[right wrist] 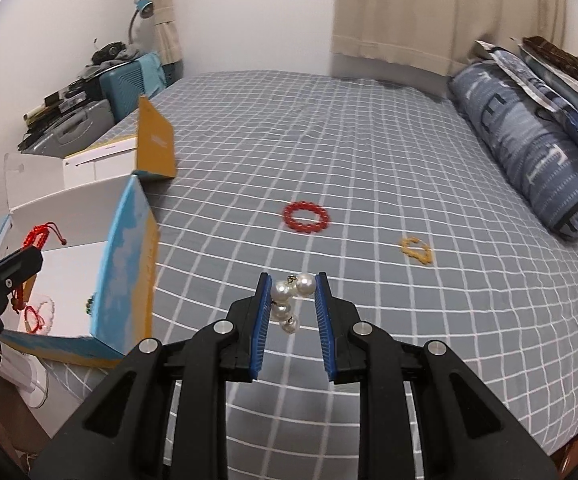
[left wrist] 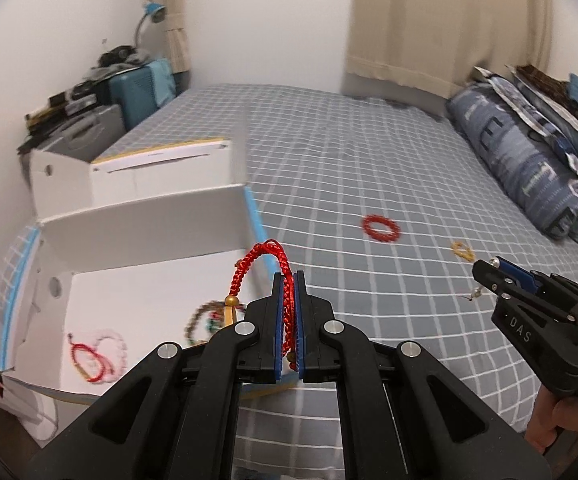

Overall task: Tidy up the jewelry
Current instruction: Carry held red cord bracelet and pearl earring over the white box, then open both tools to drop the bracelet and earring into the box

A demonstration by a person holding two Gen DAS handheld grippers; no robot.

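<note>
My left gripper (left wrist: pixel 288 280) is shut on a red braided cord bracelet (left wrist: pixel 257 264) with a gold bead, whose loop arches out to the left over the near white box (left wrist: pixel 137 304). Several bracelets lie inside that box, among them a pink bead one (left wrist: pixel 109 344). My right gripper (right wrist: pixel 292 280) is shut on a cluster of white pearls (right wrist: pixel 289 296), held above the checked bedspread. It also shows in the left wrist view (left wrist: pixel 485 270), at the right edge. A red bead bracelet (right wrist: pixel 305 217) and a yellow bracelet (right wrist: pixel 417 250) lie on the bed further away.
A second open white box (left wrist: pixel 129 176) with a yellow lid stands behind the near one. Grey-blue pillows (right wrist: pixel 529 148) pile up at the right. A blue case (left wrist: pixel 141 88) and clutter fill the far left corner. Curtains hang behind the bed.
</note>
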